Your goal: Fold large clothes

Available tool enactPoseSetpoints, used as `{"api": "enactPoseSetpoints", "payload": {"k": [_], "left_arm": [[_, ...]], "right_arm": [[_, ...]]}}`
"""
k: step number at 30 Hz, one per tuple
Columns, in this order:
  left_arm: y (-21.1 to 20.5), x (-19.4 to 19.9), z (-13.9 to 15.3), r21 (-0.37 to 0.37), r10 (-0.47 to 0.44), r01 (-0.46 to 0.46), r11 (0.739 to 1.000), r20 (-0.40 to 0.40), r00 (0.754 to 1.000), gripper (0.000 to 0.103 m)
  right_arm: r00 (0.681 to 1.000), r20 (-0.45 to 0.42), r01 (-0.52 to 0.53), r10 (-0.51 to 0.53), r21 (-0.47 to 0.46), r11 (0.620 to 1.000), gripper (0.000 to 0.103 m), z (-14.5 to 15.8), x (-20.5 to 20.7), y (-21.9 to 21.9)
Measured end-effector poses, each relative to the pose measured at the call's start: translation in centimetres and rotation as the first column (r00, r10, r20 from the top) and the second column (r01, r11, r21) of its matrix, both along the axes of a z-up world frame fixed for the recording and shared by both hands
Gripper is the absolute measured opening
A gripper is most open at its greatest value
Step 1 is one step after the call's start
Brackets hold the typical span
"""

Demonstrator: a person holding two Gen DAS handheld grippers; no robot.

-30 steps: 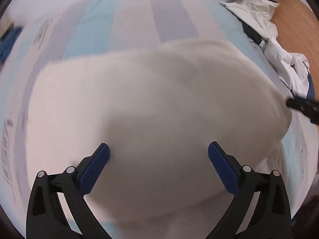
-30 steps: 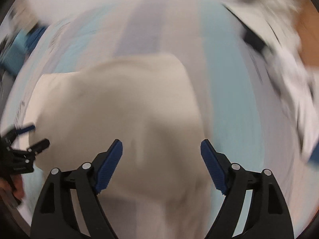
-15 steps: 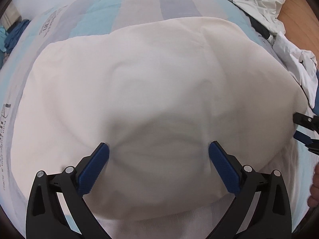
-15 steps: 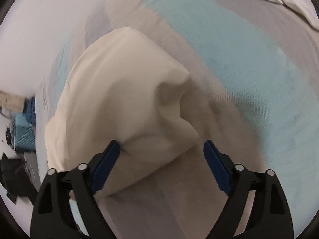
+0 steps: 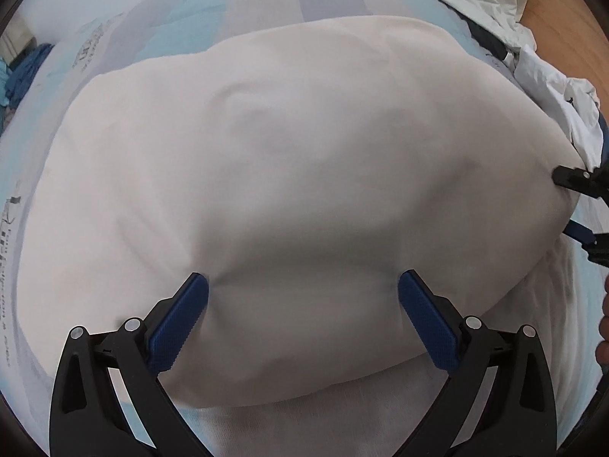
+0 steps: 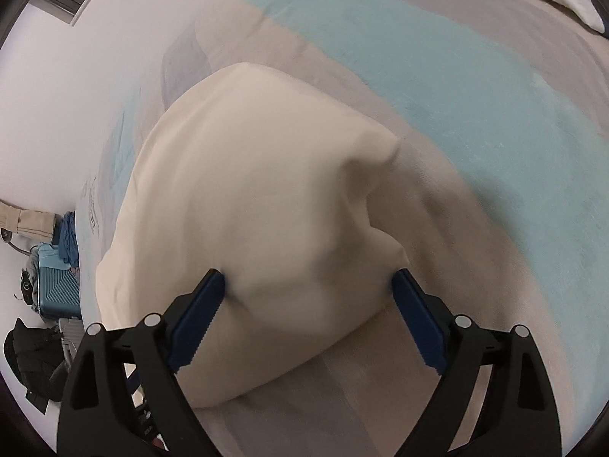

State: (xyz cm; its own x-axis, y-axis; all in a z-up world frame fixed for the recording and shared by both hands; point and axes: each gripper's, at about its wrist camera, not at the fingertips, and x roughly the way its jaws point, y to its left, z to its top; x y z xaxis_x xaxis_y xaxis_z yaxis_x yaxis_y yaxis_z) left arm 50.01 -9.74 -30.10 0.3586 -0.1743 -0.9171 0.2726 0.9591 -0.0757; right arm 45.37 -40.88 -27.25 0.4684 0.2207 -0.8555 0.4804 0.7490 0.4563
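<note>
A large cream garment (image 5: 297, 175) lies in a puffy folded bundle on the striped bed; it also shows in the right wrist view (image 6: 259, 205). My left gripper (image 5: 302, 314) is open, its blue pads wide apart against the garment's near edge. My right gripper (image 6: 308, 314) is open, its pads straddling the bundle's right end. The right gripper also shows at the right edge of the left wrist view (image 5: 582, 205).
The bed cover (image 6: 437, 76) has grey, cream and light blue stripes. A heap of white clothes (image 5: 548, 76) lies at the bed's right side near a wooden floor (image 5: 563, 15). A blue suitcase (image 6: 57, 285) and dark things stand on the floor at the left.
The garment has settled from a blurred, moving state into a still bundle. Both grippers have closed in on its edges; the right gripper swung round to the bundle's right end.
</note>
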Motion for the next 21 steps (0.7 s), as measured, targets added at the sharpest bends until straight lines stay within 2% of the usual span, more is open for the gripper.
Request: {"api": "enactPoseSetpoints", "payload": {"k": [5,7,11,14,16,17,20,21], "left_arm": [[0.0,0.1,-0.2,-0.007,-0.007,0.007,1.0,-0.007,1.0,0.098],[0.1,0.3,-0.3,-0.013,-0.007,0.006,1.0,-0.018,1.0,0.098],[0.3,0.2,-0.6,-0.017,-0.01,0.01,1.0,-0.021,1.0,0.098],[0.5,0.2,-0.7,-0.016,-0.008,0.008,1.0,-0.021,1.0,0.098],[0.5,0.1,-0.9,-0.011,-0.008,0.007,1.0,-0.018,1.0,0.098],[0.5,0.1,-0.9,-0.01,-0.007,0.007,1.0,-0.017,1.0,0.098],[0.6,0.0,-1.0,-0.01,-0.009,0.009,1.0,-0.013,1.0,0.098],[0.7,0.0,-1.0,-0.012,-0.008,0.008,1.0,-0.015,1.0,0.098]], "right_arm": [[0.999,0.008,0.044,-0.045,0.04,0.998,0.086,-0.9,-0.7,-0.4],[0.995,0.029,0.094,-0.096,0.045,0.995,0.086,-0.6,-0.5,-0.7],[0.987,0.013,0.156,-0.16,0.153,0.976,0.087,-2.3,-0.6,-1.0],[0.978,0.018,0.194,-0.206,0.262,0.945,0.089,-4.0,-0.3,-1.0],[0.984,0.043,0.156,-0.175,0.286,0.945,0.088,-3.9,0.5,-0.2],[0.988,0.042,0.133,-0.15,0.27,0.954,0.088,-3.8,1.0,0.4],[0.989,0.039,0.129,-0.145,0.263,0.956,0.087,-4.3,1.9,0.9],[0.985,0.045,0.146,-0.165,0.285,0.947,0.081,-4.4,1.9,0.7]]}}
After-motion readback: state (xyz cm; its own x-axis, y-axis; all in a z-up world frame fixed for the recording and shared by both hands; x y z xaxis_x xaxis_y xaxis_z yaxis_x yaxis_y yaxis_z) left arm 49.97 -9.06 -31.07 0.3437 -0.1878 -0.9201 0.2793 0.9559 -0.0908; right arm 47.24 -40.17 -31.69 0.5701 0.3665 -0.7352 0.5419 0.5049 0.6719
